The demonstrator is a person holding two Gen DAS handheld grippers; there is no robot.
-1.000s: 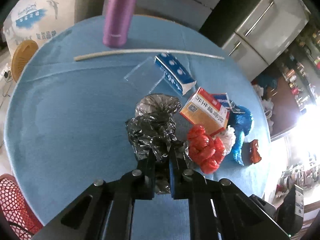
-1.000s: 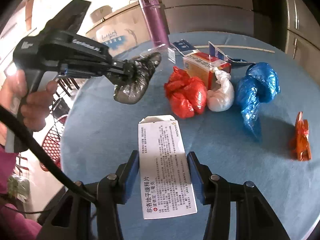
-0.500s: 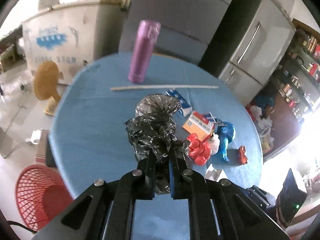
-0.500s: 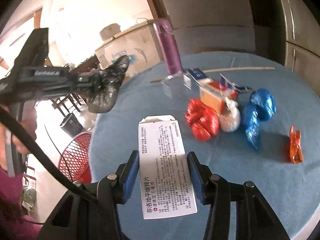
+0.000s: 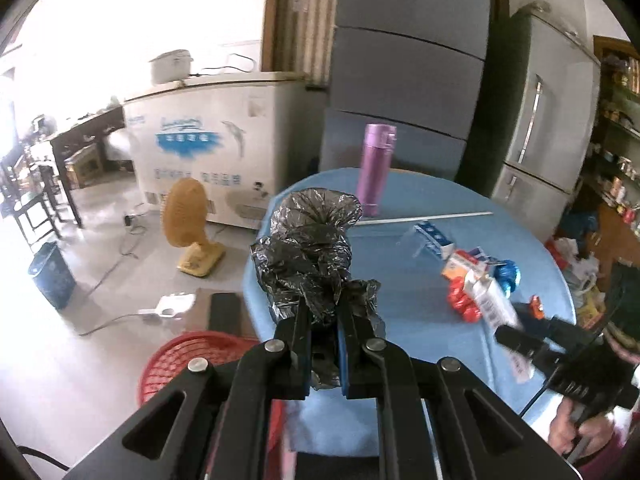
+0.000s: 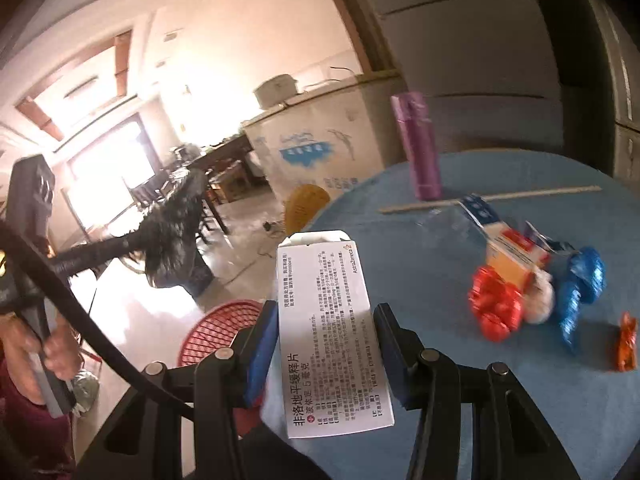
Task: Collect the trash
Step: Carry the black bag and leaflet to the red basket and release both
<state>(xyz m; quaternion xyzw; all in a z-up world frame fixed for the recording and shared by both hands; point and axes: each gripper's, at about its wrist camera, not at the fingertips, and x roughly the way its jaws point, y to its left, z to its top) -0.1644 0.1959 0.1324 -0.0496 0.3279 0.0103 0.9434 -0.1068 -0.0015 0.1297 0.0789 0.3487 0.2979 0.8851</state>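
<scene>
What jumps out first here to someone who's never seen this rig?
Each gripper carries trash: the left gripper is clamped on a crumpled black plastic bag, the right gripper on a white medicine box. Behind them, bright red, white and blue bags cluster on the blue table, with a red basket on the floor below.

The crumpled black bag (image 6: 176,232) is motion-blurred, and the claw gripping it is hidden.

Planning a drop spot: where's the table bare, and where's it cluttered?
Bare blue cloth runs between the white stick and the near edge, left of the red bag. Crowded on the right: red bag, carton, white wad, blue bag, orange scrap.
</scene>
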